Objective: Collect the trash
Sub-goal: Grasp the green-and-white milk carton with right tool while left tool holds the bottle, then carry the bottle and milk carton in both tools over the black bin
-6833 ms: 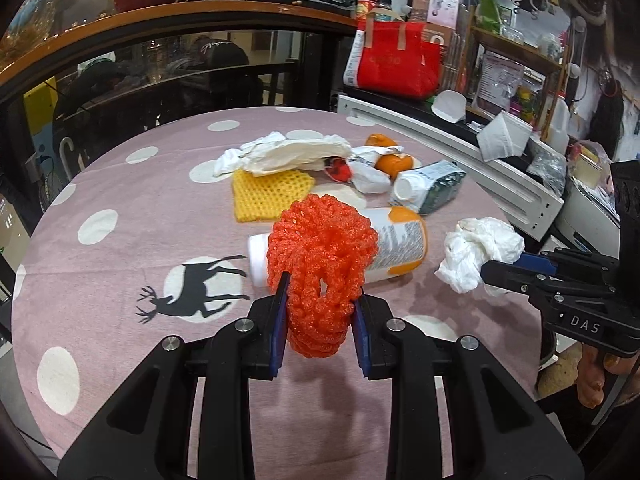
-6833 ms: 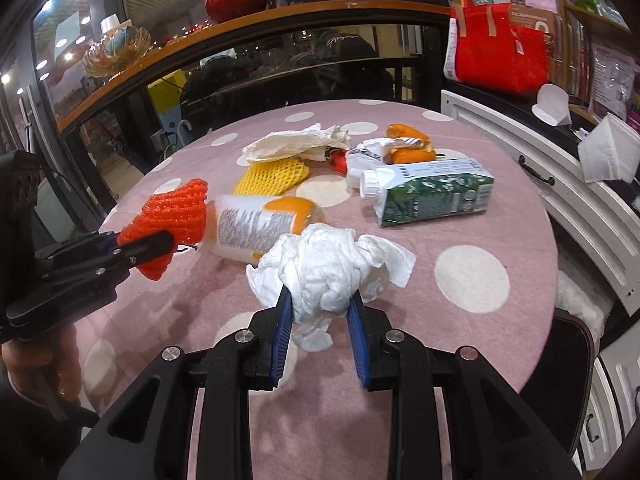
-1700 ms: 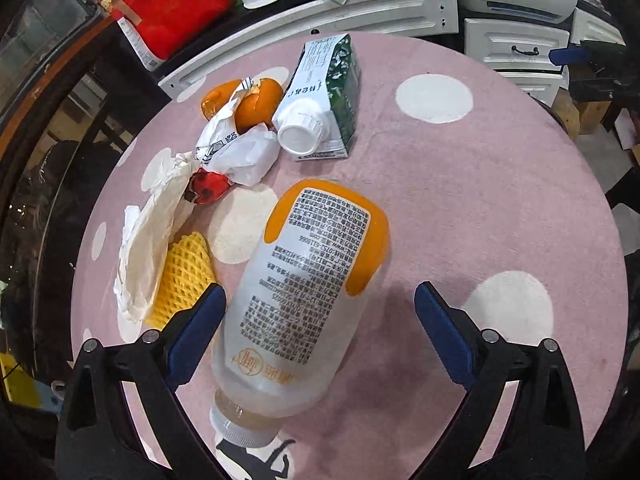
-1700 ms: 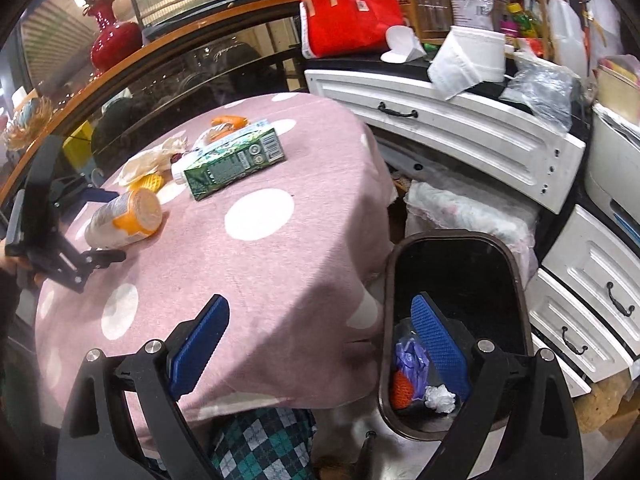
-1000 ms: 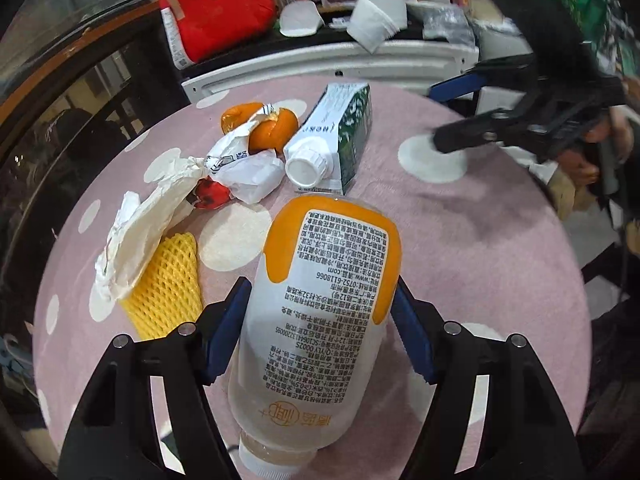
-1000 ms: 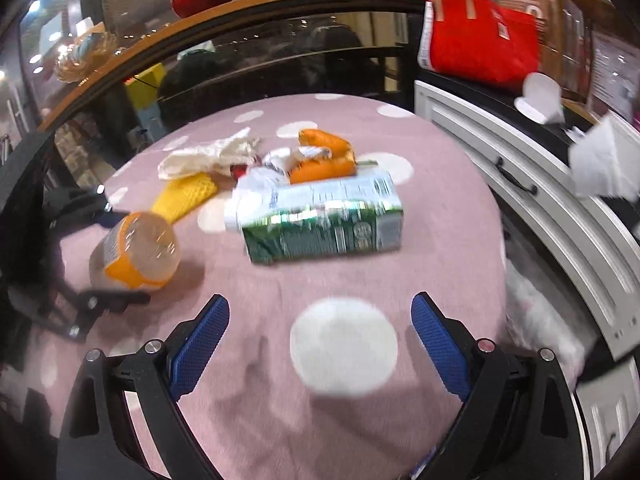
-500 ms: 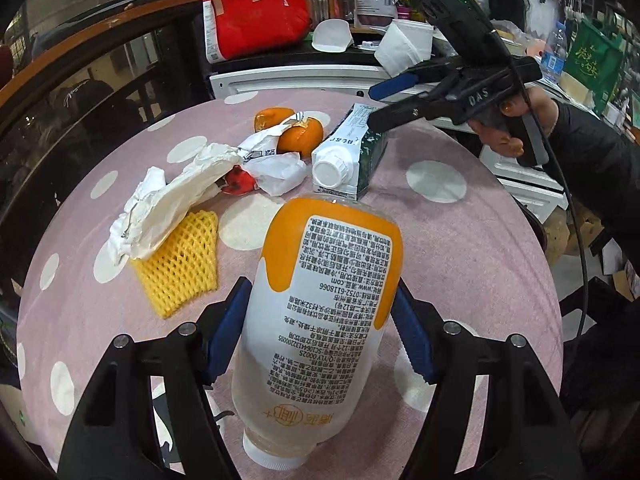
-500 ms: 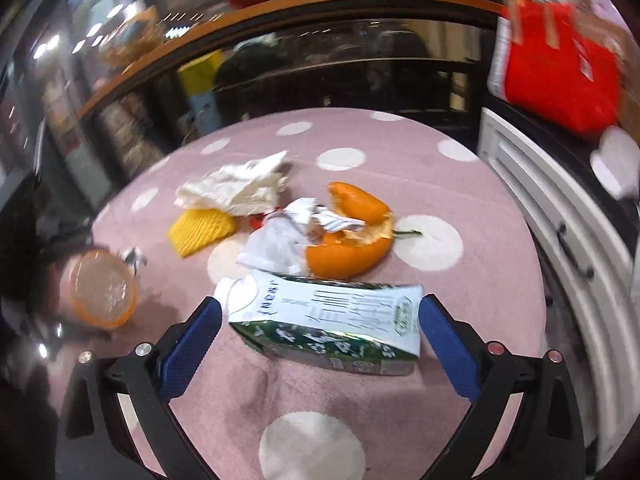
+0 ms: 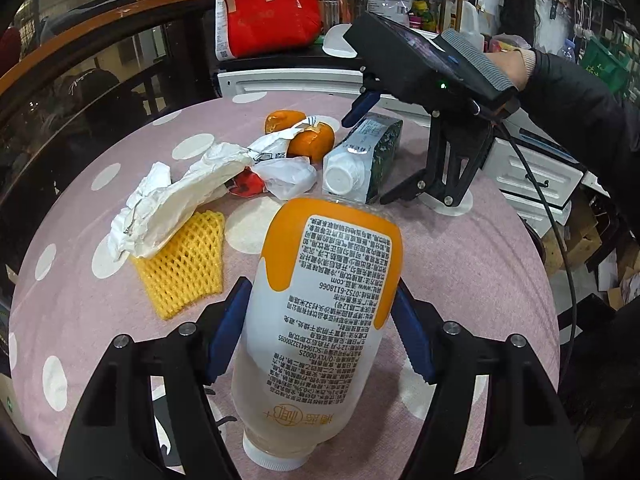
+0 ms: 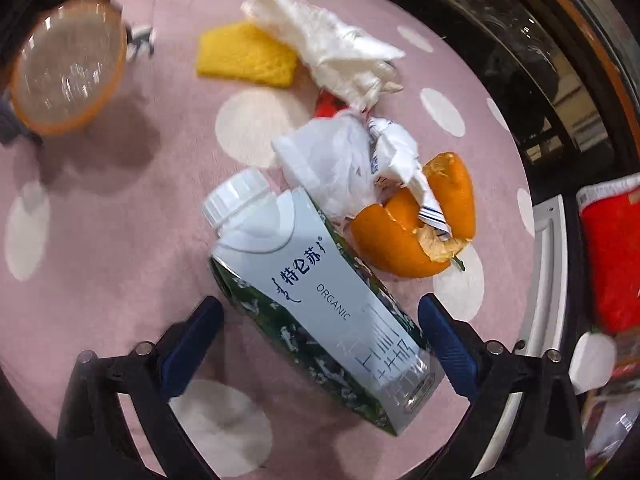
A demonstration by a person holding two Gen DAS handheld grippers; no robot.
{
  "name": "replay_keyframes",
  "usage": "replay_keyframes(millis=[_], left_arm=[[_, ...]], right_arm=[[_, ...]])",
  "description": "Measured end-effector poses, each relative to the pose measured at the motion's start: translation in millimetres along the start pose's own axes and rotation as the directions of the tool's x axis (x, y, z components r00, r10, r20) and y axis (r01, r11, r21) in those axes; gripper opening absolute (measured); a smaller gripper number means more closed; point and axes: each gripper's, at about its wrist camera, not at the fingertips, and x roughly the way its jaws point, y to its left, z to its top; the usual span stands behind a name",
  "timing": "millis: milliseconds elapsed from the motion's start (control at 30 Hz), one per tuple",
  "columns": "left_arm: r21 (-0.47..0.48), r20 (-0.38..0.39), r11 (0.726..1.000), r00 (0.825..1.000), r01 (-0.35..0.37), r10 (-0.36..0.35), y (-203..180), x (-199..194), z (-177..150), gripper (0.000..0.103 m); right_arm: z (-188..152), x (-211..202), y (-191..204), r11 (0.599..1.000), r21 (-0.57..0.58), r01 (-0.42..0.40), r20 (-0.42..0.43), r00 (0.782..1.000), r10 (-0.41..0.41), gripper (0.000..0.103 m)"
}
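Observation:
An orange-and-white plastic bottle lies cap-toward-me between the blue pads of my left gripper, which is shut on its sides. In the right wrist view the bottle's base hangs above its shadow on the pink dotted tablecloth. A green-and-white milk carton lies on its side. My right gripper points down over it with one pad on each side. Its jaws are closing, with gaps still between pads and carton.
Beyond the carton lie orange peel, a white plastic wrapper, crumpled paper, a yellow foam net and a red scrap. A red bag and white drawers stand past the table's far edge.
My left gripper closed on the bottle and now holds it slightly higher. My right gripper swung from the bin to the table, rolled, and came down astride the carton.

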Motion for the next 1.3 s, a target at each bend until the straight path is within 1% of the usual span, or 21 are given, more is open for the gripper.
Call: replay_keyframes(millis=[33,67,200,267,333,467,533,600,633,733,800,833,900,933,967,1033,1133,1200,1233,1300], left_arm=[[-0.004,0.001,1.0,1.0,0.0,0.0,0,0,0,0.069],[-0.01,0.003,1.0,1.0,0.002,-0.002,1,-1,-1,0.069],[-0.022,0.008,1.0,1.0,0.001,-0.001,3,-3,-2,0.069],[-0.025,0.011,1.0,1.0,-0.002,0.003,2,-3,-2,0.069],[-0.025,0.014,1.0,1.0,-0.003,0.004,1,-4,-4,0.069],[-0.026,0.016,1.0,1.0,-0.006,0.006,-5,-3,-5,0.069],[-0.034,0.019,0.999,1.0,-0.004,0.005,-11,-3,-5,0.069],[-0.041,0.029,0.999,1.0,0.006,-0.004,-17,-5,-5,0.069],[-0.041,0.033,0.999,0.999,0.006,-0.005,-20,-6,-4,0.069],[-0.044,0.05,0.999,0.999,0.015,-0.012,-32,-8,0,0.069],[-0.046,0.062,0.999,0.998,0.026,-0.024,-41,-9,4,0.069],[-0.043,0.069,0.999,0.997,0.026,-0.023,-47,-9,6,0.069],[-0.026,0.08,0.999,0.997,0.023,-0.021,-60,-9,12,0.068],[-0.021,0.084,0.999,0.996,0.03,-0.028,-66,-10,15,0.068],[-0.016,0.091,0.999,0.995,0.042,-0.04,-74,-10,18,0.068],[-0.008,0.101,0.998,0.993,0.055,-0.054,-84,-10,24,0.068],[0.005,0.122,0.997,0.989,0.083,-0.083,-104,-10,36,0.067],[0.018,0.14,0.995,0.985,0.095,-0.097,-118,-11,44,0.062],[0.024,0.144,0.994,0.983,0.108,-0.11,-125,-11,48,0.062],[0.036,0.157,0.99,0.977,0.136,-0.14,-141,-11,56,0.062]], right_arm=[[3,0,-3,0.999,0.017,-0.034,-0.021,0.999,0.035,0.086],[5,0,-3,0.999,0.017,-0.046,-0.04,0.998,0.047,0.081],[5,-8,6,0.999,0.001,-0.037,-0.048,0.998,0.037,0.069],[0,-15,14,1.0,0.005,-0.03,-0.026,0.999,0.031,0.056],[-5,-23,22,0.999,0.022,-0.039,0.006,0.999,0.039,0.056],[-15,-32,43,0.998,0.06,0.025,0.051,0.998,-0.028,0.056],[-23,-40,48,0.992,0.113,0.054,0.07,0.996,-0.062,0.056],[-34,-51,48,0.977,0.206,0.055,0.105,0.991,-0.078,0.056],[-38,-54,48,0.971,0.234,0.056,0.115,0.99,-0.085,0.056],[-59,-68,47,0.94,0.34,0.041,0.17,0.98,-0.104,0.056],[-75,-78,48,0.908,0.418,0.036,0.209,0.969,-0.135,0.056],[-86,-83,49,0.885,0.465,0.031,0.221,0.964,-0.15,0.056],[-100,-88,50,0.854,0.518,0.042,0.231,0.955,-0.187,0.056],[-112,-94,54,0.834,0.551,0.031,0.247,0.948,-0.199,0.056],[-116,-97,56,0.823,0.568,0.028,0.255,0.944,-0.208,0.056],[-129,-105,62,0.798,0.601,0.034,0.264,0.934,-0.239,0.056],[-154,-117,70,0.754,0.657,0.023,0.28,0.921,-0.271,0.056],[-175,-124,75,0.715,0.699,0.021,0.272,0.917,-0.293,0.056],[-183,-126,77,0.696,0.718,0.022,0.265,0.916,-0.302,0.056],[-206,-126,78,0.64,0.768,0.017,0.245,0.915,-0.319,0.056]])
